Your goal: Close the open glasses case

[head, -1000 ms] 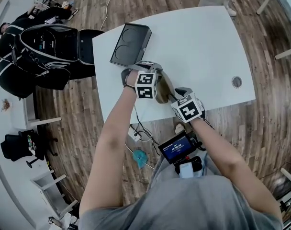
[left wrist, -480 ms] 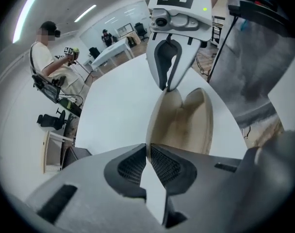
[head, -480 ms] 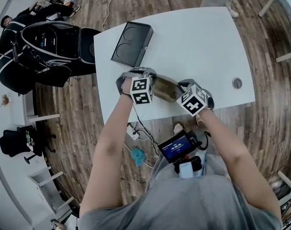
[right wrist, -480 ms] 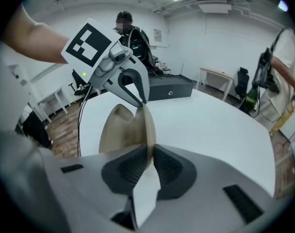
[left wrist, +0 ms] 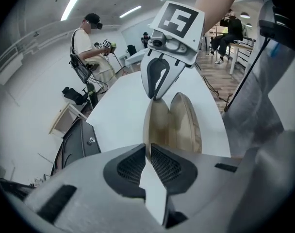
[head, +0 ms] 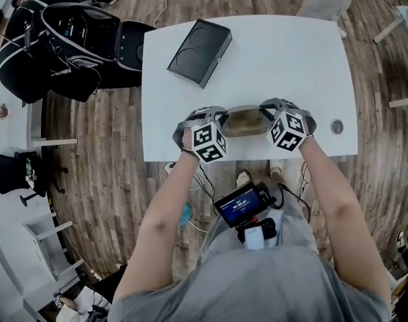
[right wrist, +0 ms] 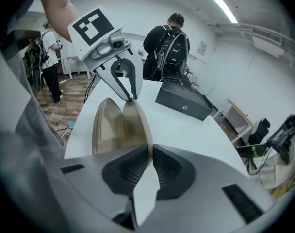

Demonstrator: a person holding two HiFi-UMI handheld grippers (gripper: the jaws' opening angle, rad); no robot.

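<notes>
- The glasses case is lying open low on the white table, close to the table's bottom edge in the head view, its two halves splaying in a V.
- The left gripper is pinching the case's left end. Its jaws have just been closing, and the thin rim of one half is sitting between the nearly touching pads.
- The right gripper is clamping the same half's rim at the opposite end, pads almost together on it in the right gripper view.
- Judging why: gripping one half at both ends is probably giving even leverage for folding it onto the other (a single corner grip would be twisting the hinge).
- The case's inside is showing only tan lining; no glasses seem to be in it, though the jaws are covering its near end.
- A flat black box is sitting shut at the table's upper left, so its contents are not showing.
</notes>
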